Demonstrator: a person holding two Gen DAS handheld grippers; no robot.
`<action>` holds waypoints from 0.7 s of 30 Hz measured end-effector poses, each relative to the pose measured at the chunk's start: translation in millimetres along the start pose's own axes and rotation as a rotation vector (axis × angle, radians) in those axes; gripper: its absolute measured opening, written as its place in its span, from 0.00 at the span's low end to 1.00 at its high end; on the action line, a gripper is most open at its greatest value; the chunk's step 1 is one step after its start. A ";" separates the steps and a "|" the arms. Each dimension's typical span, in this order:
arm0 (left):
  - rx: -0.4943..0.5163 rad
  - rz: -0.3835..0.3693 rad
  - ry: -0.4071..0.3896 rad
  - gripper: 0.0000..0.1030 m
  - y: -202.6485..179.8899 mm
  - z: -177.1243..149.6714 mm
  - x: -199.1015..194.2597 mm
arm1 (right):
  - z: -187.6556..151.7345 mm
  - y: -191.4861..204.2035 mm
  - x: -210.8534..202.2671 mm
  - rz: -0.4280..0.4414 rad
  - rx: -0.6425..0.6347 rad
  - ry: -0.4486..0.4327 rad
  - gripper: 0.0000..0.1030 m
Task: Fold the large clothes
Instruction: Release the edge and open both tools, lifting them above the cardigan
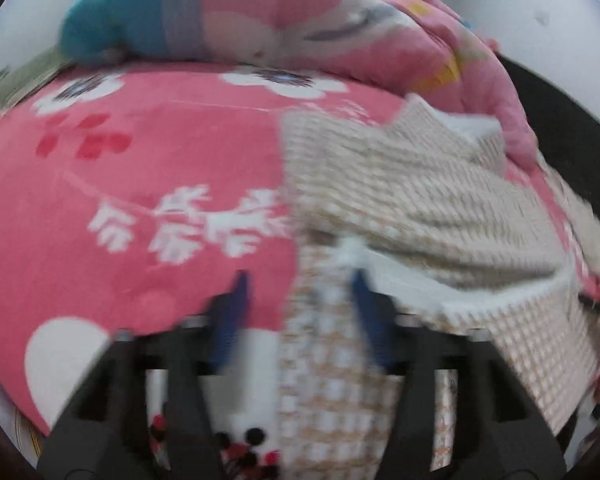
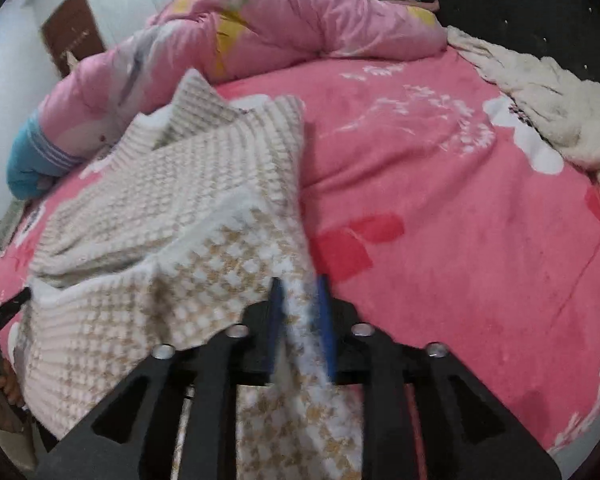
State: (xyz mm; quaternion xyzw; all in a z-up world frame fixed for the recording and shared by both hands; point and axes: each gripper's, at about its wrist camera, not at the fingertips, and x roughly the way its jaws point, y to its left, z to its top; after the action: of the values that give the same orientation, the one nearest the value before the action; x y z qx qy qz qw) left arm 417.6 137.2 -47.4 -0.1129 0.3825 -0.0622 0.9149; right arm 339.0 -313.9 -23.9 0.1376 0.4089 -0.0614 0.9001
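Observation:
A beige and white checked knit garment (image 1: 420,200) lies rumpled on a pink flowered bed sheet (image 1: 120,184). In the left wrist view my left gripper (image 1: 300,280) has its blue fingers (image 1: 236,300) spread wide, with the garment's near edge lying between them. In the right wrist view the same garment (image 2: 172,216) spreads to the left over the sheet (image 2: 440,200). My right gripper (image 2: 300,284) has its blue fingers (image 2: 325,320) close together, pinching the garment's right edge. The view is blurred.
A pink quilt (image 2: 284,20) with a blue end (image 2: 28,160) is heaped along the far side of the bed. A cream fleece blanket (image 2: 548,92) lies at the right edge. A brown door (image 2: 72,32) stands in the white wall behind.

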 end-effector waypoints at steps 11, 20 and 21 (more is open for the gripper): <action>0.204 -0.326 -0.097 0.66 -73.4 -18.9 -53.7 | -21.3 83.3 -43.8 0.279 -0.245 -0.057 0.51; 0.262 -0.220 0.112 0.66 -119.2 -41.5 24.5 | -26.1 130.0 42.2 0.286 -0.247 0.152 0.44; 0.262 -0.224 0.103 0.66 -117.6 -39.2 19.0 | -23.9 128.3 32.2 0.282 -0.245 0.144 0.44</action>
State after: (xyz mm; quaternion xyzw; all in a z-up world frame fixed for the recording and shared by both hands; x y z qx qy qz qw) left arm 399.7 13.6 -57.2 -0.0312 0.4027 -0.2186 0.8883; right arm 371.6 -184.3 -37.8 0.0869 0.4534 0.1256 0.8781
